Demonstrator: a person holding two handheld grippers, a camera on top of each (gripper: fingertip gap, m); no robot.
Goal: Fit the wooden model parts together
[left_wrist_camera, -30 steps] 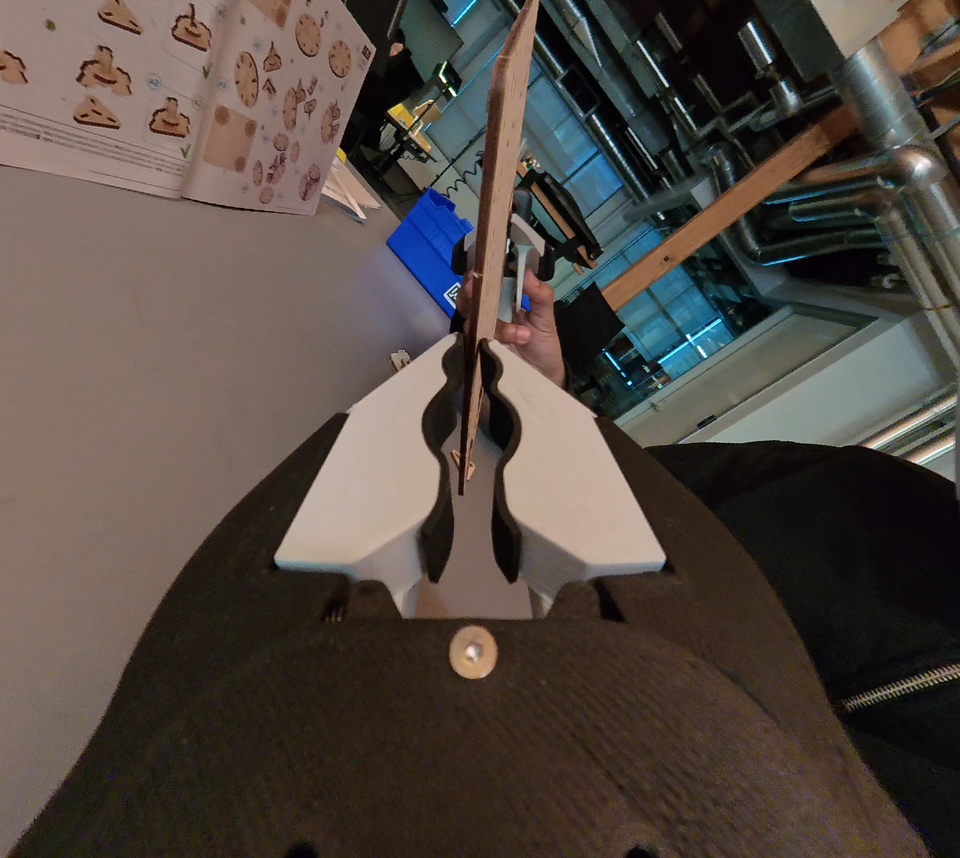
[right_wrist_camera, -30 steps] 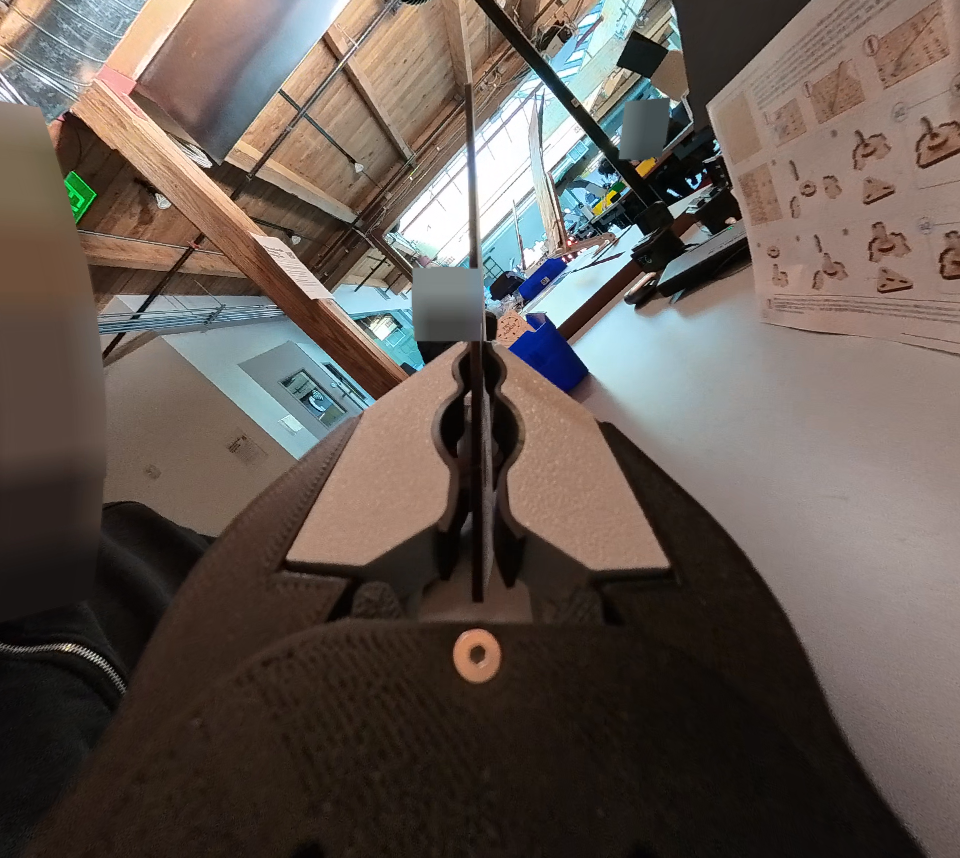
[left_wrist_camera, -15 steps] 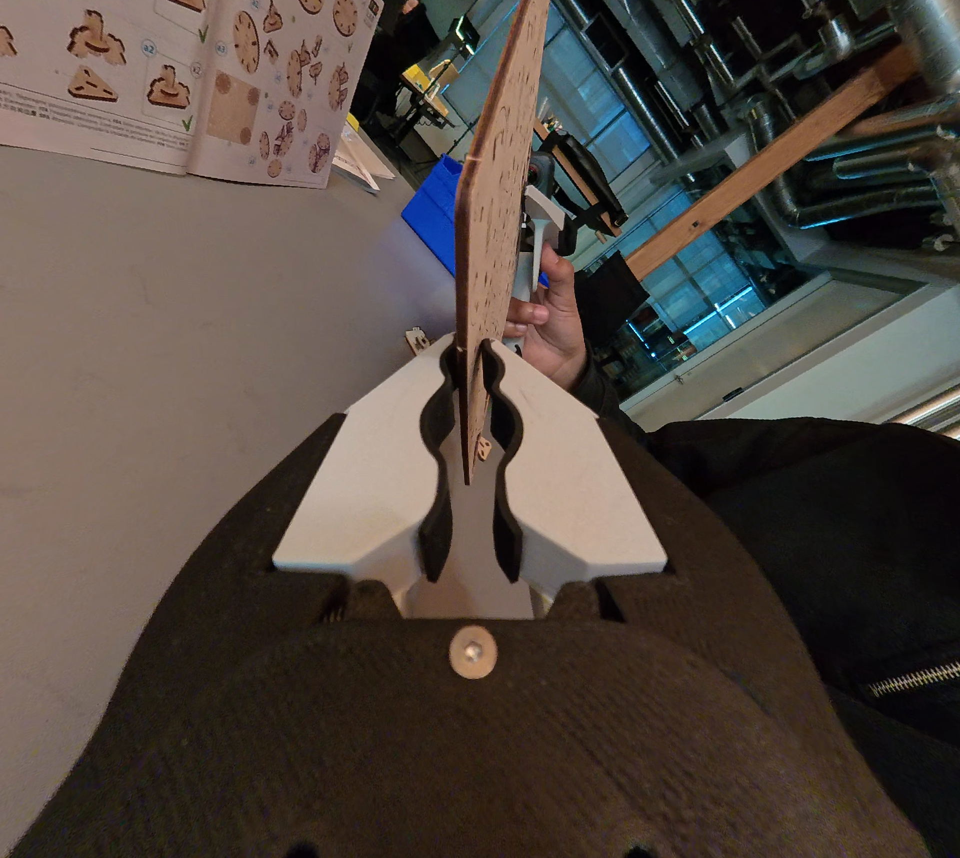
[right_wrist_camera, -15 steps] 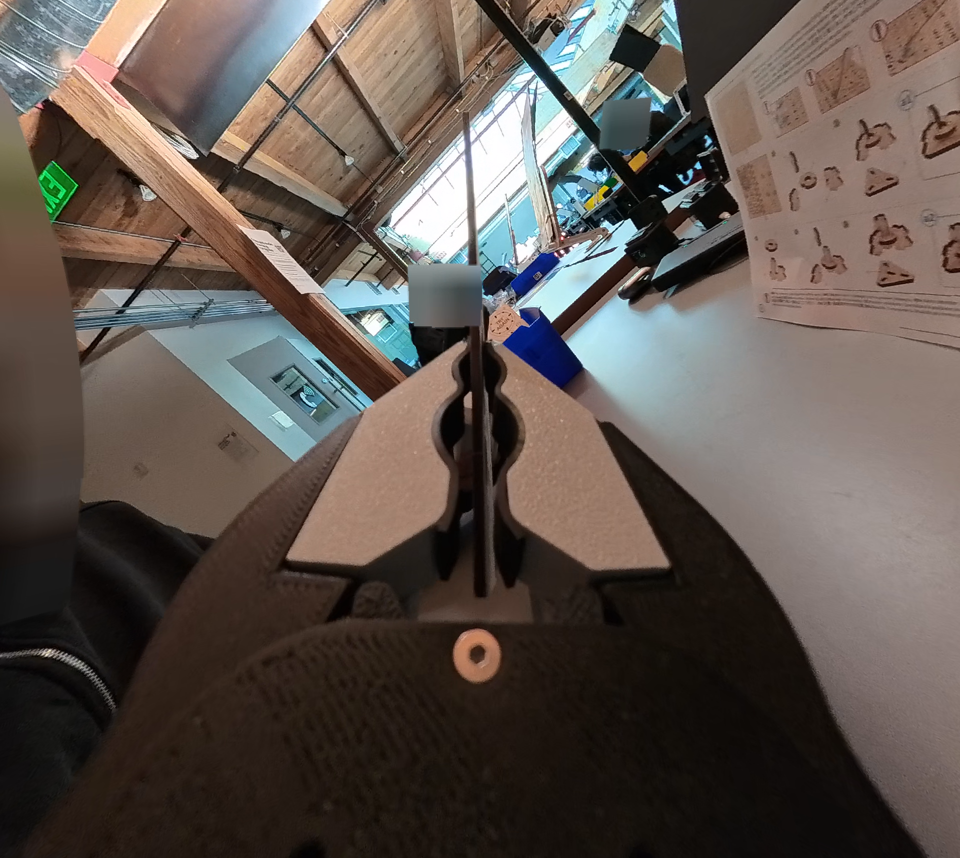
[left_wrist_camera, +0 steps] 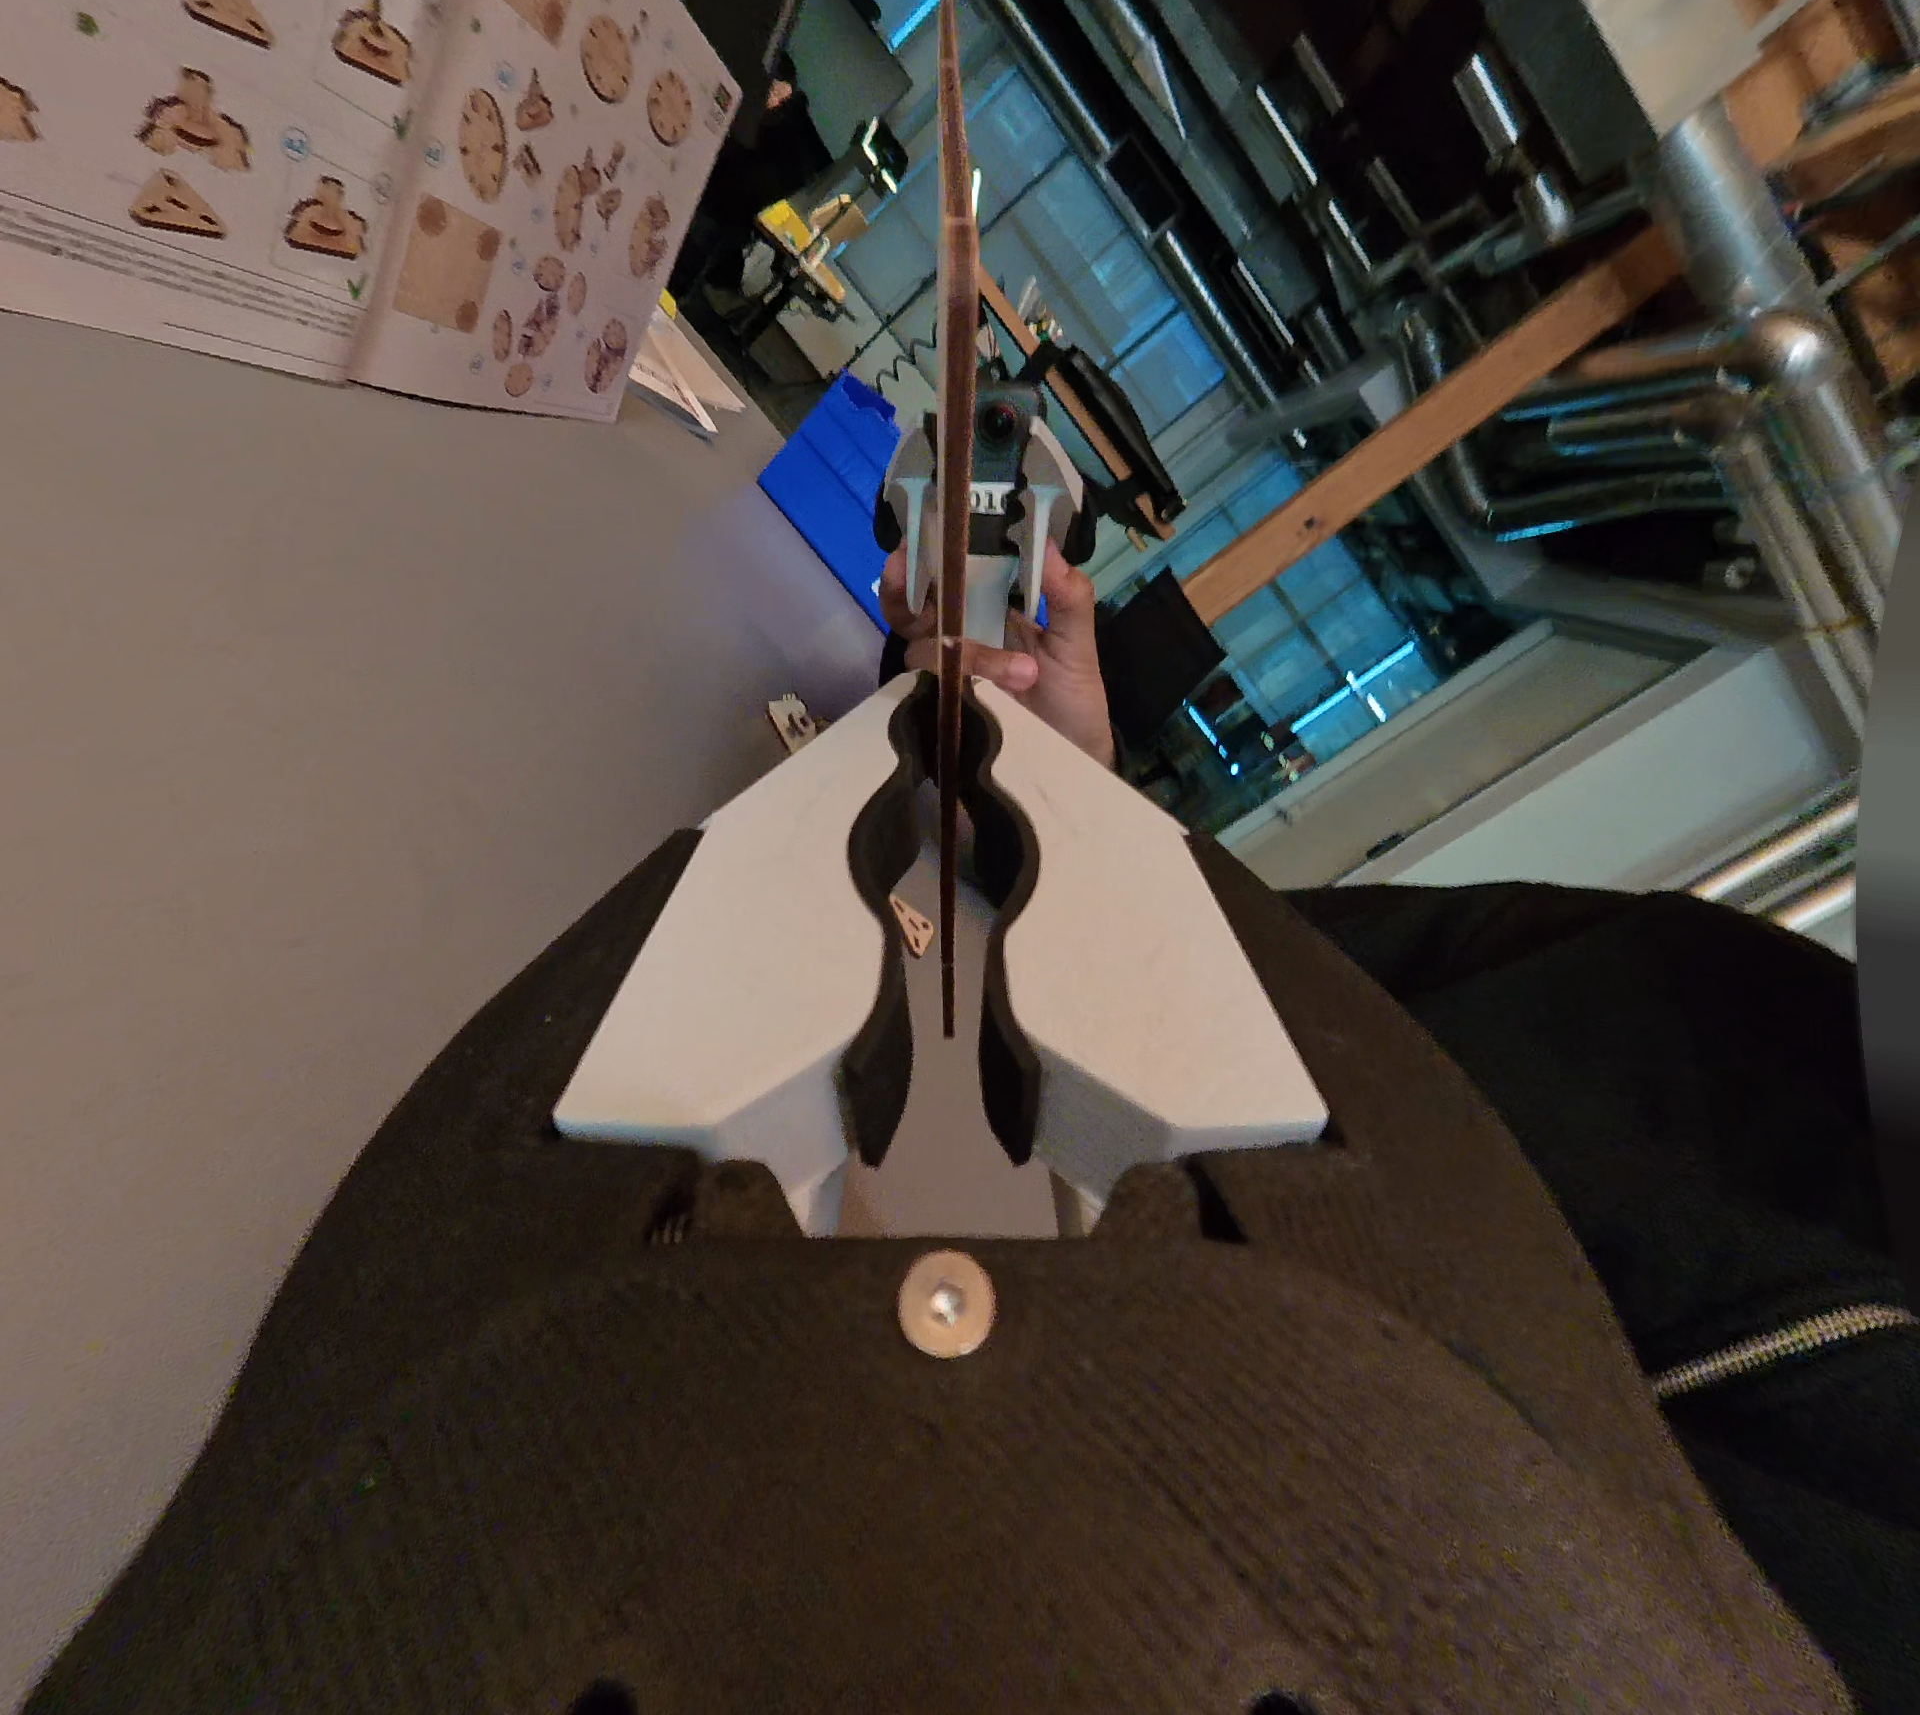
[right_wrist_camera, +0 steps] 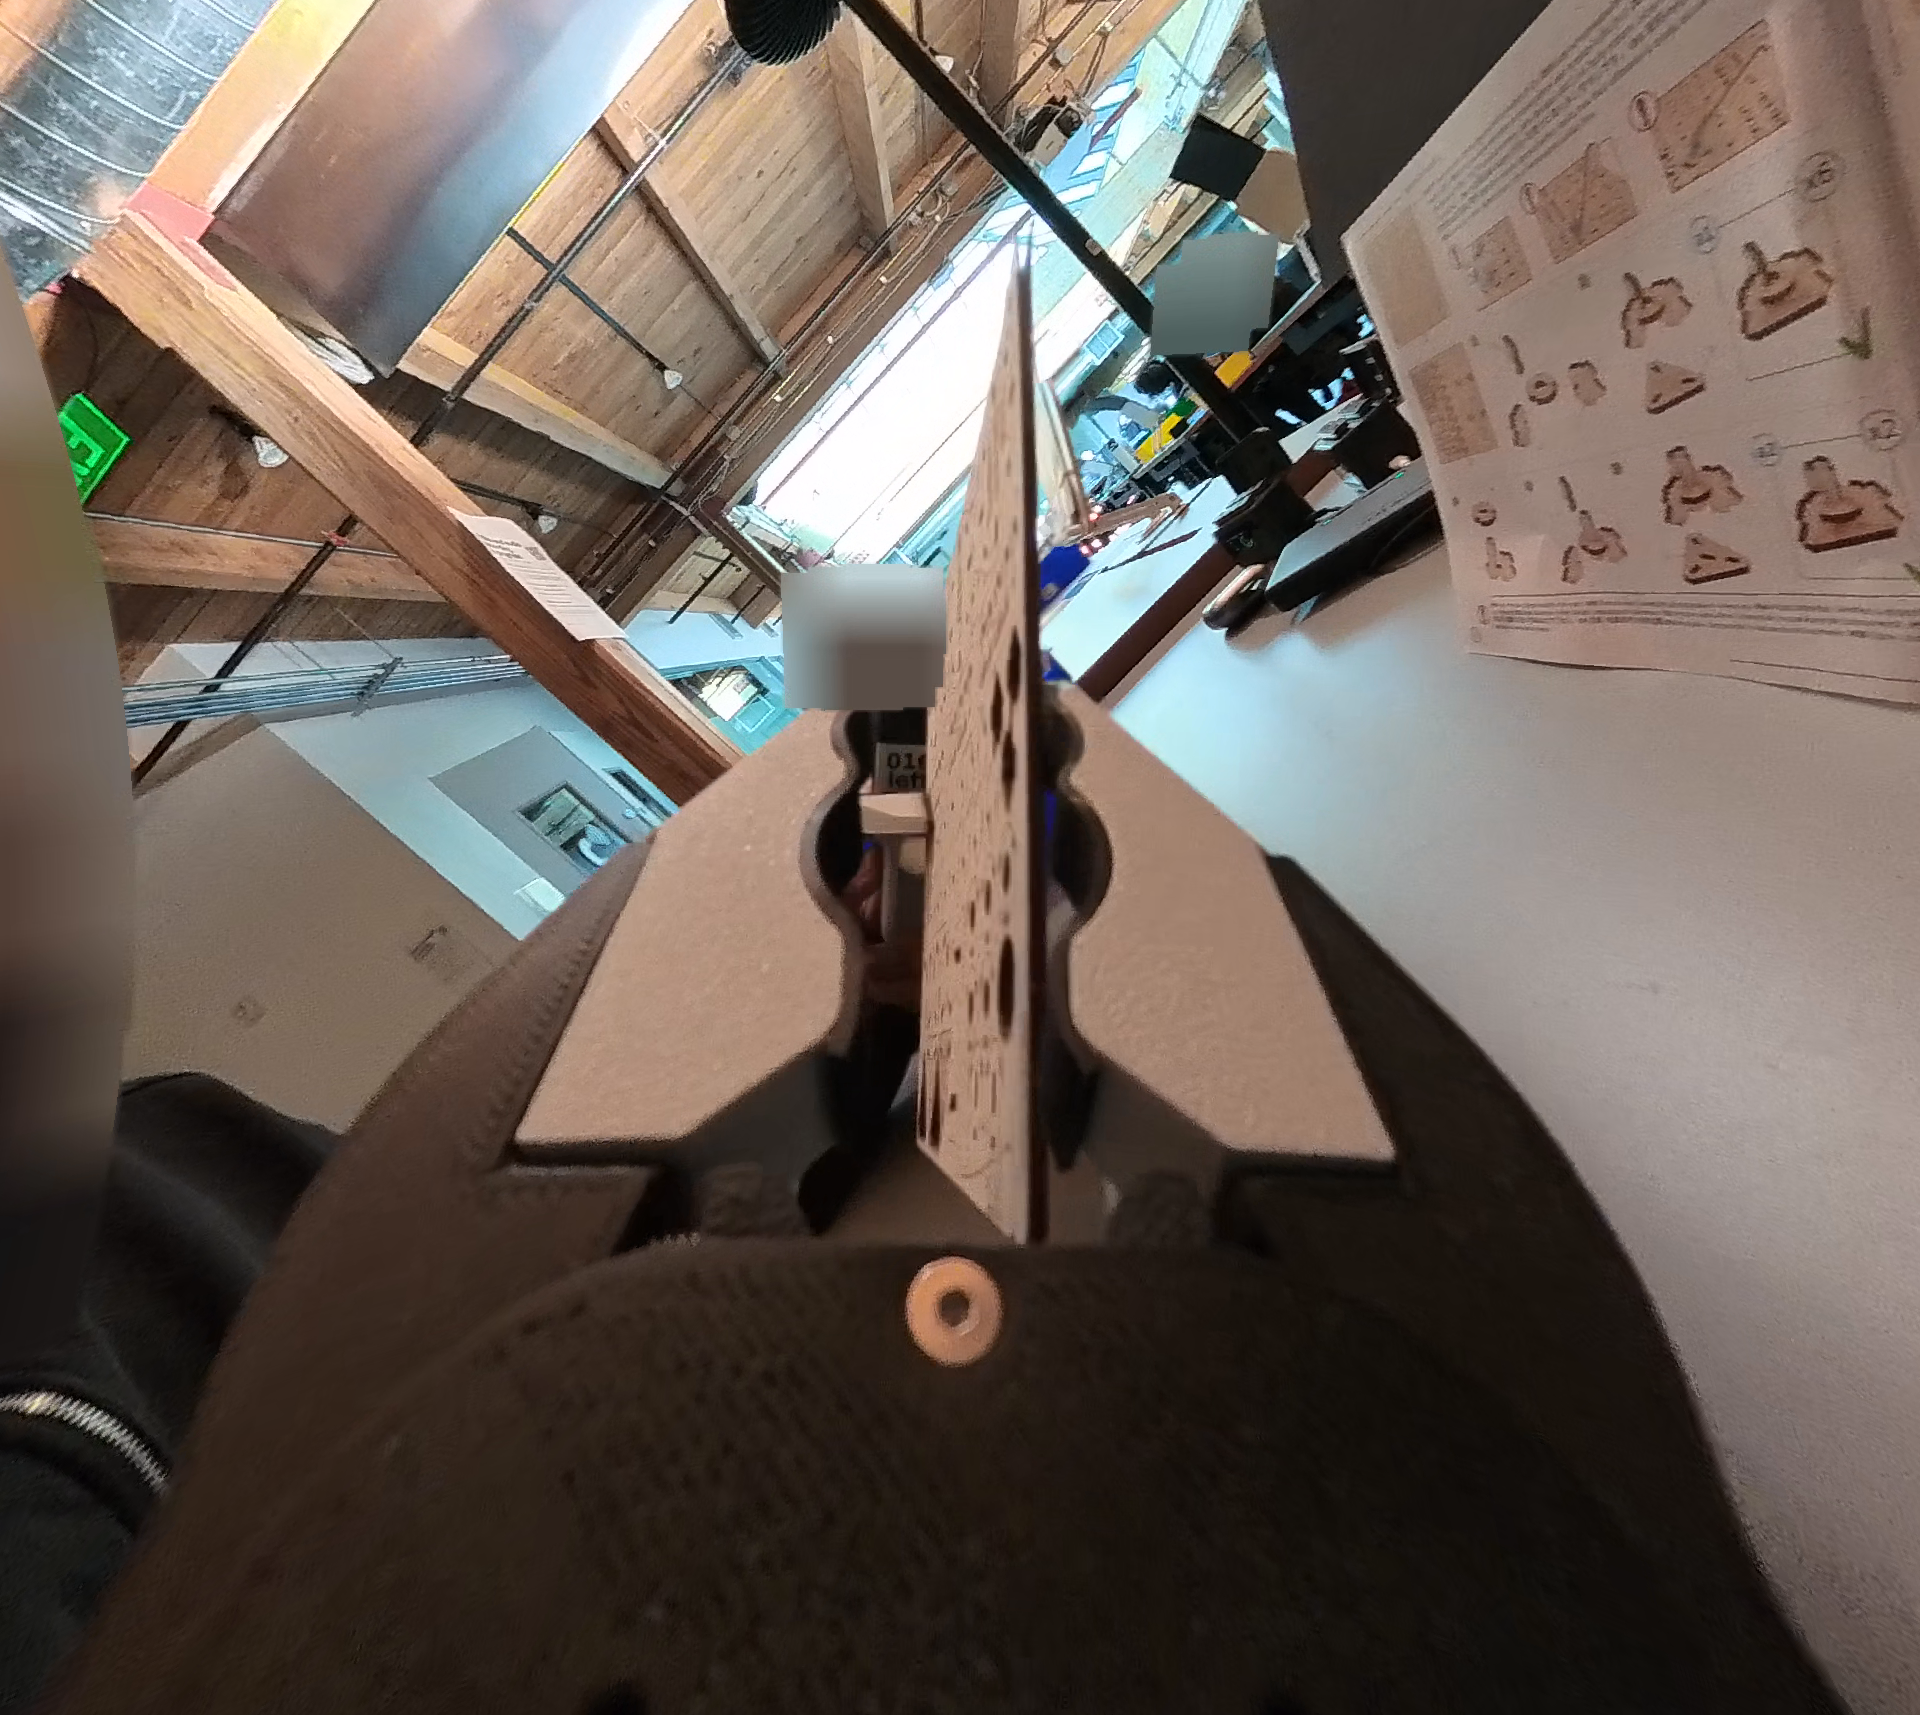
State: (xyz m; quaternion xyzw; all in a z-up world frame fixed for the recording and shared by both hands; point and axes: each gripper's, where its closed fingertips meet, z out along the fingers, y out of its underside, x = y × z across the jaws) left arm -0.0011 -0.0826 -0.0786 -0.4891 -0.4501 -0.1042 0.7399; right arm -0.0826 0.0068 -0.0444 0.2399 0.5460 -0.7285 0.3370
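Observation:
My left gripper (left_wrist_camera: 940, 694) is shut on a thin laser-cut wooden sheet (left_wrist_camera: 951, 294), which I see edge-on rising from its pads. A small triangular wooden piece (left_wrist_camera: 914, 925) shows beside the sheet's low end. My right gripper (left_wrist_camera: 971, 522) faces it from the far side, held by a hand (left_wrist_camera: 1070, 668), with its fingers spread to either side of the sheet. In the right wrist view the perforated sheet (right_wrist_camera: 987, 730) stands between the right gripper's (right_wrist_camera: 956, 720) parted fingers, close to the right one, with a clear gap on the left. The left gripper (right_wrist_camera: 894, 818) shows behind it.
An open instruction booklet (left_wrist_camera: 312, 107) lies on the grey table (left_wrist_camera: 312, 730); it also shows in the right wrist view (right_wrist_camera: 1662, 418). A small wooden part (left_wrist_camera: 792, 720) lies on the table. A blue bin (left_wrist_camera: 831, 470) and a black device (right_wrist_camera: 1340, 543) stand farther off. The grippers' ends are close to 12 cm from one another.
My right gripper has opened and let go of the sheet, which it gripped in both earlier frames. The sheet has turned in view and stays clamped in my left gripper.

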